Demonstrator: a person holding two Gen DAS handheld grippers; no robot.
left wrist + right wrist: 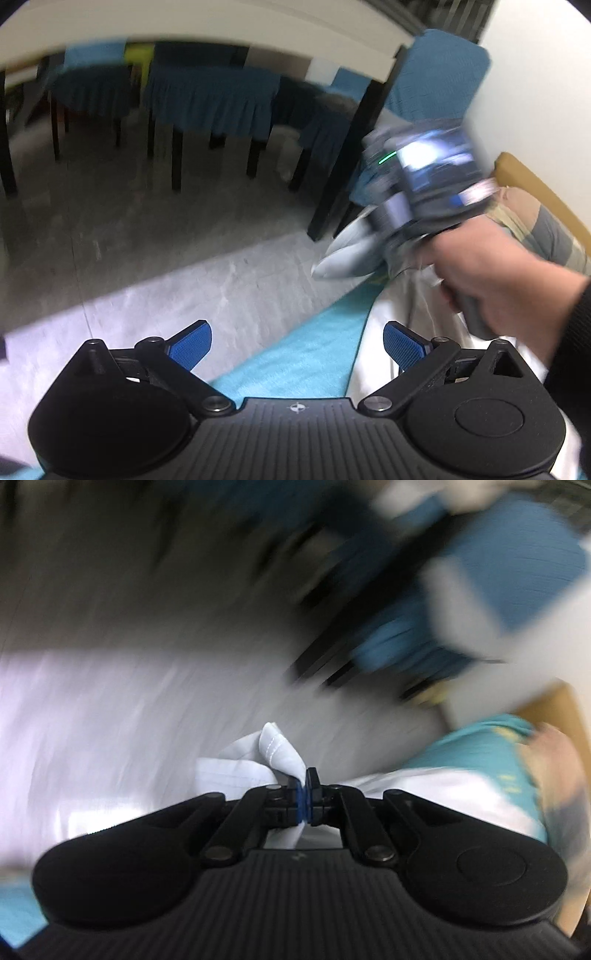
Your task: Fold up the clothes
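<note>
Left wrist view: left gripper (297, 345) at lower centre, jaws spread wide with nothing between them, above a turquoise sheet (306, 354). At right, a hand (491, 273) carries the blurred right gripper (305, 788). Right wrist view: at centre, its jaws are pinched together on a fold of white garment (275, 749); more white cloth trails toward lower right.
</note>
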